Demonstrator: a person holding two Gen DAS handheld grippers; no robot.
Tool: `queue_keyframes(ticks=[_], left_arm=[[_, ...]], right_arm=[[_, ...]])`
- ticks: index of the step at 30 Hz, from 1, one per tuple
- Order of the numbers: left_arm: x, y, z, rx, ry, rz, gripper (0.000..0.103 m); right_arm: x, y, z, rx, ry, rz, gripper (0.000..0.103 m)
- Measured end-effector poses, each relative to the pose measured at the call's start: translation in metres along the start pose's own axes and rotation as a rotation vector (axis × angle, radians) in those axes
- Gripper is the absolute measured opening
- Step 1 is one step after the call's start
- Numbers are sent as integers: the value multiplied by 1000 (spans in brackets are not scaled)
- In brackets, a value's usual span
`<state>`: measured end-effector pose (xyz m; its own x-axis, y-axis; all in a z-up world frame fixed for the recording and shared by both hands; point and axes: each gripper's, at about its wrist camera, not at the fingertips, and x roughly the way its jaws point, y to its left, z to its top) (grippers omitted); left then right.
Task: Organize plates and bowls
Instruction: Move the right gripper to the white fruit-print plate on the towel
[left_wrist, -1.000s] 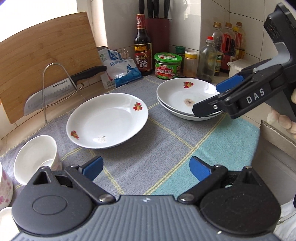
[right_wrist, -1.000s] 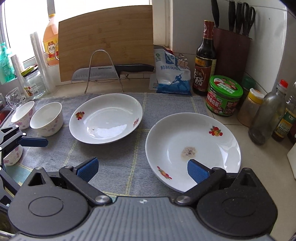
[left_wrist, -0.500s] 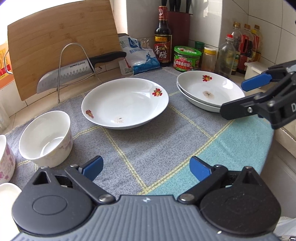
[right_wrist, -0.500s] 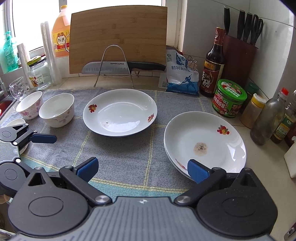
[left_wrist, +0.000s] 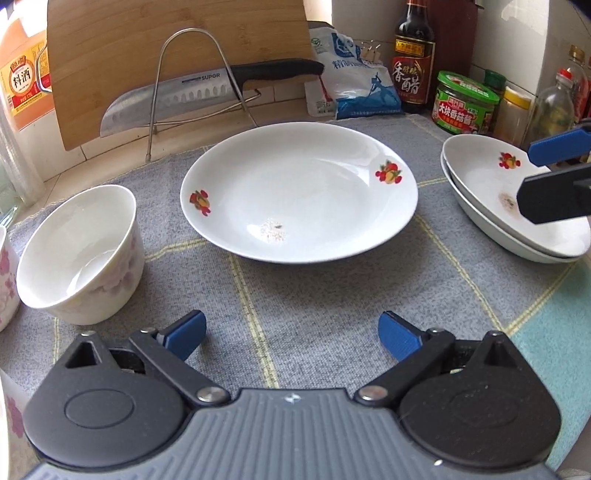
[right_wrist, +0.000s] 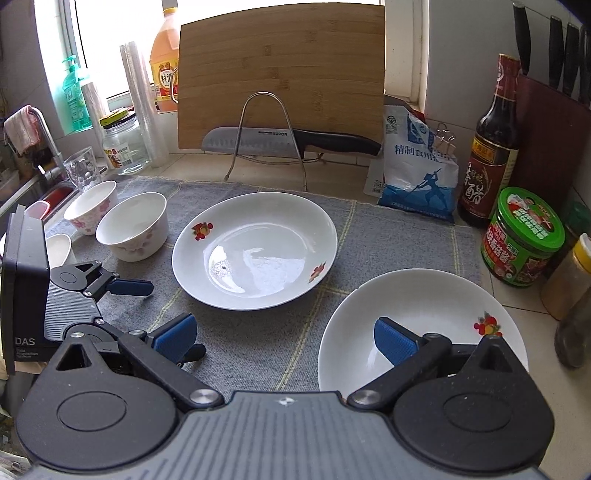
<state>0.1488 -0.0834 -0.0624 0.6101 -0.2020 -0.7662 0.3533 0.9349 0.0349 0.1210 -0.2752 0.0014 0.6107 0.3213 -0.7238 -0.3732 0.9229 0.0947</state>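
Both tools gape empty above the mat (left_wrist: 325, 295): the left tool (left_wrist: 291, 332) faces the lone plate (left_wrist: 299, 192), the right tool (right_wrist: 284, 336) hangs by the stacked plates (right_wrist: 424, 306), bowls (right_wrist: 133, 225) sitting left.

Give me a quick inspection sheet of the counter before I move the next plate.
Surface: grey checked cloth mat on a tiled counter, dishes standing on it.
Job's things: single plate mid-mat with specks inside; stack of two plates at the right edge; bowl to the left, more bowls beyond it.
Clutter: knife on a wire rack, cutting board, salt bag, vinegar bottle, green-lidded jar.
Grippers: left gripper open, empty, facing the single plate; right gripper open, empty, one finger over the stack.
Cables: nothing seen.
Surroundings: window, tap and sink at left, knife block at right.
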Motion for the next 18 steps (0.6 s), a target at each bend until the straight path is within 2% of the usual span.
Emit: queue_keyframes(ticks=[3,10,18], left_arm=[[6,4,4,-21,2,-23,102],[16,6,13,21,-18,-59,103],[17,7,9,29,-83,-75,102]], right_arm=[[5,-4,1,5,2,3,103],[15,-7,11,27,21,-12,103],[34,-11,34,-14,37,4,103]])
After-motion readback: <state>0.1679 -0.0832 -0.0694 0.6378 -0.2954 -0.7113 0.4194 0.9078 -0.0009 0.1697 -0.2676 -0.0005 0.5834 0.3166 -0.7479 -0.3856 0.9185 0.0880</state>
